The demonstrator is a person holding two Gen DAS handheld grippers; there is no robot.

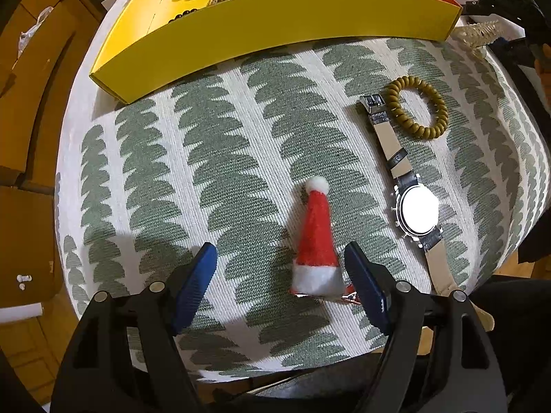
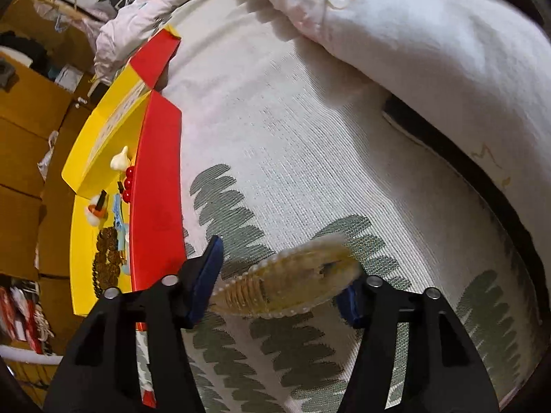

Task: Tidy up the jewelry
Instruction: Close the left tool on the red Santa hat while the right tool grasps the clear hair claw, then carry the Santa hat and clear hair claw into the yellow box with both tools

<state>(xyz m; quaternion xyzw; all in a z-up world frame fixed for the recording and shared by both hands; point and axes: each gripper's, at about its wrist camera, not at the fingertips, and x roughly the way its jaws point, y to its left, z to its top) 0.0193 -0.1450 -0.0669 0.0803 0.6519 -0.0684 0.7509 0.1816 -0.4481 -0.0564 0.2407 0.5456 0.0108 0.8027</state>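
A small red and white Santa hat clip (image 1: 316, 241) lies on the leaf-patterned cloth (image 1: 206, 158) between the fingers of my left gripper (image 1: 280, 254). That gripper is open, its right pad close to the hat and a wide gap on the left. Further right lie a wristwatch (image 1: 418, 213) and an olive bead bracelet (image 1: 416, 106). My right gripper (image 2: 282, 272) is shut on a translucent yellowish hair claw clip (image 2: 292, 282), which spans from pad to pad and looks blurred. The yellow box (image 1: 275, 17) holds several beads and trinkets.
The box's red wall (image 2: 155, 206) rises just left of my right gripper. A white duvet (image 2: 413, 34) is bunched at the back. Brown cardboard boxes (image 1: 27, 103) stand on the floor past the cloth's left edge.
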